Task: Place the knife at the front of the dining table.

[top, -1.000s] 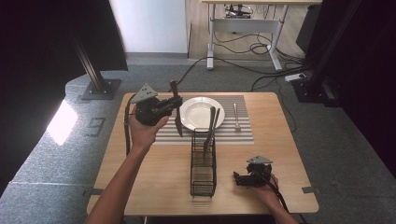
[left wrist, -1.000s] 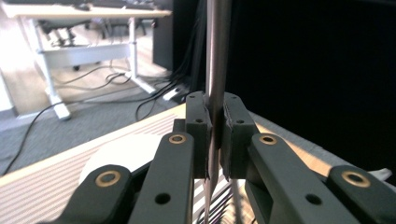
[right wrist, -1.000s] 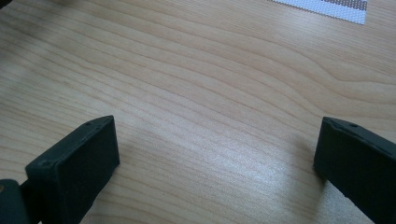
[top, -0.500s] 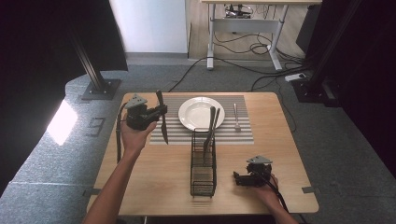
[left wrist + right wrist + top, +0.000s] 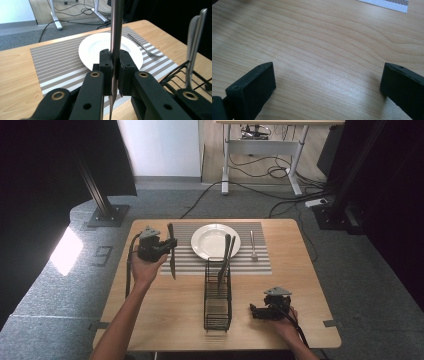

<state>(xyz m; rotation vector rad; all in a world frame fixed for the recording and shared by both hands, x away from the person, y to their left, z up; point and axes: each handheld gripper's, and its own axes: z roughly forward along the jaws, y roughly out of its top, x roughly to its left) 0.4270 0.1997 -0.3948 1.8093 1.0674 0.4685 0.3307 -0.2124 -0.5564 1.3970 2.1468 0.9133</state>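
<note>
Left tongs (image 5: 167, 245) clamp a knife (image 5: 171, 255) upright above the placemat's (image 5: 190, 265) left edge — right tongs (image 5: 257, 311) rest wide open, empty, on the surface (image 5: 165, 315); the wire rack (image 5: 218, 295) holds two utensils (image 5: 226, 257) — the plate (image 5: 215, 241) is bare

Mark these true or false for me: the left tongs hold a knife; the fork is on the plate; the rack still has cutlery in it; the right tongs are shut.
1. The left tongs hold a knife: true.
2. The fork lies on the plate: false, it lies on the placemat beside the plate.
3. The rack holds cutlery: true, two pieces stand in it.
4. The right tongs are shut: false, open, low over bare table.
</note>
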